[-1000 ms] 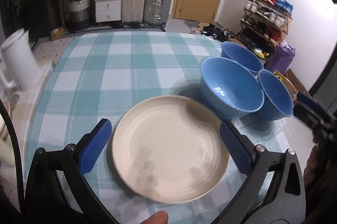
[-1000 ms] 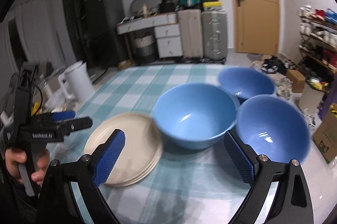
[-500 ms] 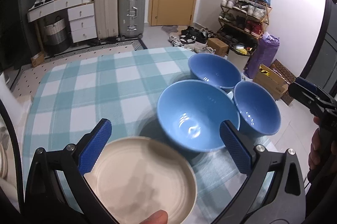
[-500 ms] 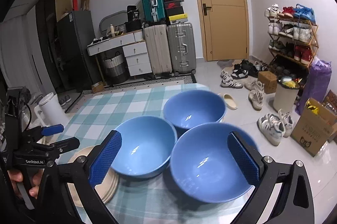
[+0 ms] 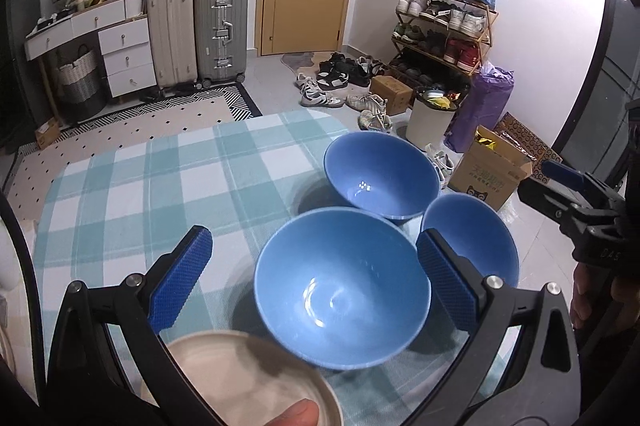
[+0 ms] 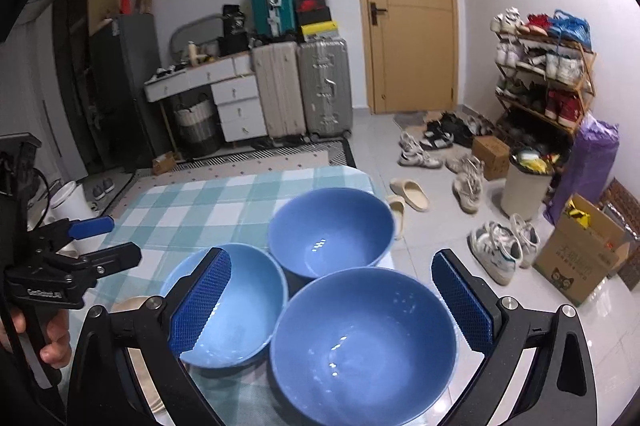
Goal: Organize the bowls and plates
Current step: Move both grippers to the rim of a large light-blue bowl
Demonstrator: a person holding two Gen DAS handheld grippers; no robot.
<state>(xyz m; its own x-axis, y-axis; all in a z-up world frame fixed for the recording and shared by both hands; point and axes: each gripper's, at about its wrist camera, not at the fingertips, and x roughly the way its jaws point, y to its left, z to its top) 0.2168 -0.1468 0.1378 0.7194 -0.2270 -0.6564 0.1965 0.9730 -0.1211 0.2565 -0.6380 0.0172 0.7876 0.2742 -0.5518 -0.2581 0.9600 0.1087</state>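
Checked teal-and-white cloth covers the table (image 5: 132,193), with a door, suitcases and a shoe rack behind it. Three blue bowls sit clustered at the table's right edge: the far bowl (image 6: 330,232) toward the far right corner, the near-left bowl (image 6: 236,302) beside it, and the near-right bowl (image 6: 362,342) closest to the right edge. Rims touch or nearly touch; which cannot be told. A cream plate (image 5: 244,382) lies at the near edge, just beside the near-left bowl.

The left gripper (image 5: 316,278) hovers with jaws spread wide, empty, framing the near-left bowl. The right gripper (image 6: 332,302) is likewise wide and empty, framing the near-right bowl.

Handling judgement: the bowls appear rigid, glossy, and probably ceramic or melamine, so moderately heavy, slippery on the glaze and liable to chip. Grip across the rim wall, one pad inside and one outside, at a point away from the neighbouring bowls. The walls flare outward, so a pinch may slide upward. Nesting should be done with a slow, level descent.
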